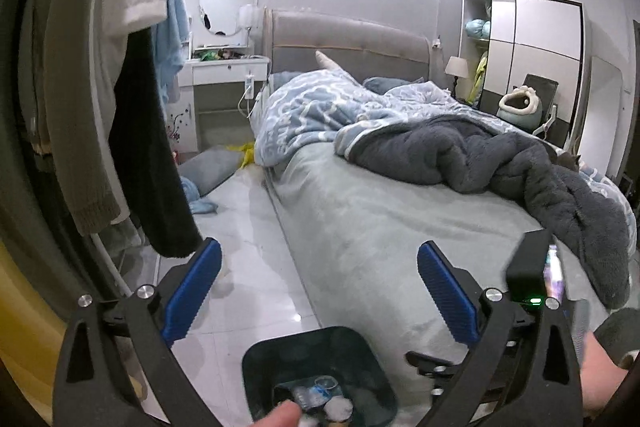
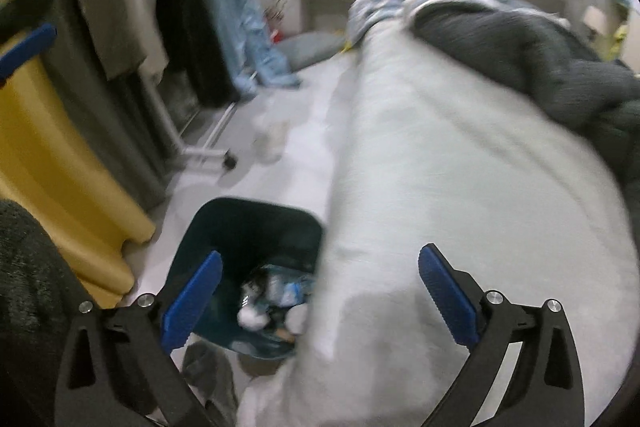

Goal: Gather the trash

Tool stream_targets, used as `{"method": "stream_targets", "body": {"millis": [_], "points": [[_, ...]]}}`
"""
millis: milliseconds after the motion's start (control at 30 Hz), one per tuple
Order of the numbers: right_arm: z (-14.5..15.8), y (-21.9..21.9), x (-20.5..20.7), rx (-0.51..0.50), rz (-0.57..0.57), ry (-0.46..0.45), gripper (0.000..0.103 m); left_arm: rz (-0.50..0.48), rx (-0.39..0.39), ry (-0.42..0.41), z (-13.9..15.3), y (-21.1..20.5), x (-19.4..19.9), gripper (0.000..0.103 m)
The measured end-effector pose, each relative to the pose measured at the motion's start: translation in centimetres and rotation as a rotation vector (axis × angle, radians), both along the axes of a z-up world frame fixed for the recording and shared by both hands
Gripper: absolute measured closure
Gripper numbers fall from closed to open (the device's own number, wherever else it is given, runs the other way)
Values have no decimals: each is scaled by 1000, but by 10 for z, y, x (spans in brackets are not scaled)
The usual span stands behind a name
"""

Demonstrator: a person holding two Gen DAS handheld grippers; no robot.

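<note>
A dark teal trash bin (image 1: 256, 359) stands on the floor beside the bed, holding white crumpled paper and clear plastic trash (image 1: 320, 393). In the right wrist view the bin (image 2: 200, 227) sits low left of centre with its trash (image 2: 272, 301) showing. My left gripper (image 1: 318, 287) is open and empty, above the bin and the bed's edge. My right gripper (image 2: 320, 291) is open and empty, above the bin's right rim and the bed's edge. The right wrist view is blurred by motion. A fingertip (image 1: 280, 415) shows at the bottom of the left wrist view.
The bed (image 1: 380, 219) with grey sheet, blue quilt and dark blanket (image 1: 500, 163) fills the right. Clothes hang on a rack (image 1: 132, 107) at the left. A yellow object (image 2: 60, 155) stands left of the bin. A white cup-like item (image 2: 268, 143) and cloth lie on the pale floor.
</note>
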State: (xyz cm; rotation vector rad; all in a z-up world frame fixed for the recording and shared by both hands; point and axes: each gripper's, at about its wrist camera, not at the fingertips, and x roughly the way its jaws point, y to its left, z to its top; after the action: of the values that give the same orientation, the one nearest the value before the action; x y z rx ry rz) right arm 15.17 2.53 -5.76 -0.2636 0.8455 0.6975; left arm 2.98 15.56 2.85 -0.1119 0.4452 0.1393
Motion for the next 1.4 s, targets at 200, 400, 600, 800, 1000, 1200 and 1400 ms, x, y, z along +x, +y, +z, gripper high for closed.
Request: {"method": "stream_targets", "body": {"millis": [200,400,600,800,1000,1200,1400], "points": [[38,-61,-18,62,-123,-124,4,-15,-18,-16,6,-25,0,3],[67,-106,-52,86,-192,-259,3,-29,5,-32,10,-47,-7,3],[75,-143,-83,117,-255,-306,3,-22,11,4,2,-61,-17,3],[75,-182,-89,138,-333,-318,3,-11,43,9,-5,-73,-33,3],[75,-202,-90,161,-397,-319,3,-26,57,8,-9,-81,-43,3],[75,-190,-96,198,-349,-327,3,-46,70,-8,-11,-88,-52,3],[74,-185,-96,207,-330,-356,3,-41,83,3,-15,-88,-53,3]]}}
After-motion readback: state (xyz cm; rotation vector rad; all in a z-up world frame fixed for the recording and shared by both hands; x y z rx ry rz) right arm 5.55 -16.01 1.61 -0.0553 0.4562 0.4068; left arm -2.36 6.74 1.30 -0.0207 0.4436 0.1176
